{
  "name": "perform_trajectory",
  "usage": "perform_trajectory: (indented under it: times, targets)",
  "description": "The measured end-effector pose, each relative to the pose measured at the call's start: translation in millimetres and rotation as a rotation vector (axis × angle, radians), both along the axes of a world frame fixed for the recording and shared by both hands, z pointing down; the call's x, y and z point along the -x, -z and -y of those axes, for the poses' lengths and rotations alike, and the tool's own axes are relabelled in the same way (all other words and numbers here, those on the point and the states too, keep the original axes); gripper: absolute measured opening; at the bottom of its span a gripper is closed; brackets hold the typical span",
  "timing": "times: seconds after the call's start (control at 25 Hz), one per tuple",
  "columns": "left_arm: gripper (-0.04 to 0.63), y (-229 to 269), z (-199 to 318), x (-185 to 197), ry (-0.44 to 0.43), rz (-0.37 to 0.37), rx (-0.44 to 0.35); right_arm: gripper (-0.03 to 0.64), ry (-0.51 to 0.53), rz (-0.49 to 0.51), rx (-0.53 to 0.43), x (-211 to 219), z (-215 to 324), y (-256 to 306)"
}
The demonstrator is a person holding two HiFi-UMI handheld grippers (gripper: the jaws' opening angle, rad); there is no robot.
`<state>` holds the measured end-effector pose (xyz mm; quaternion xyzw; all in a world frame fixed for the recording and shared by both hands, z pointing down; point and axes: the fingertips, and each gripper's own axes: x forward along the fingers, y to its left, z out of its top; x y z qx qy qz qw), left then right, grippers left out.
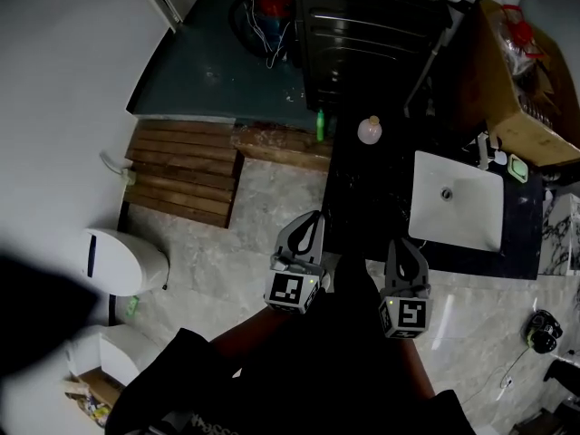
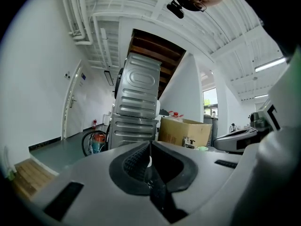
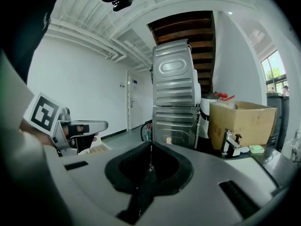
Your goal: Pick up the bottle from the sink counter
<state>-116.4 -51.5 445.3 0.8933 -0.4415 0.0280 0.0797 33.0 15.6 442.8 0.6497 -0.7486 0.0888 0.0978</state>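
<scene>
A pale round-topped bottle point(image 1: 369, 130) stands at the far end of the dark sink counter point(image 1: 372, 198), with a small green bottle point(image 1: 319, 123) just left of it. In the right gripper view the pale bottle point(image 3: 168, 140) shows small, straight beyond the jaws. My left gripper point(image 1: 314, 217) hovers at the counter's left edge, jaws shut and empty. My right gripper point(image 1: 404, 246) hangs over the counter's near part beside the basin, also shut with nothing in it. Both are well short of the bottles. The closed pads meet in the left gripper view point(image 2: 150, 149) and the right gripper view point(image 3: 150, 150).
A white basin point(image 1: 453, 202) is set in the counter at right, with a faucet point(image 1: 487, 148) and a green soap dish point(image 1: 518, 168) behind it. A cardboard box point(image 1: 530, 80) and stacked metal machines point(image 1: 362, 34) stand beyond. A wooden pallet point(image 1: 186, 170) and a toilet point(image 1: 122, 261) lie left.
</scene>
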Motion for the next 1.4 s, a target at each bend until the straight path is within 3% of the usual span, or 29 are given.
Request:
perform_trajectory:
  times: [0.56, 1.2, 1.4]
  targets:
    - [0.017, -19.0, 74.2, -68.1, -0.034, 0.025, 0.059, 0.038, 0.059, 0.058, 0.015, -45.0, 104.5, -7.5]
    - [0.017, -65.9, 154.1, -129.1, 0.001, 0.082, 0.091, 0.04, 0.12, 0.099, 0.063, -83.0, 168.8, -41.1]
    - [0.017, -84.0, 170.3, -142.0, -0.002, 0.131, 0.097, 0.04, 0.131, 0.093, 0.062, -92.8, 188.9, -51.9]
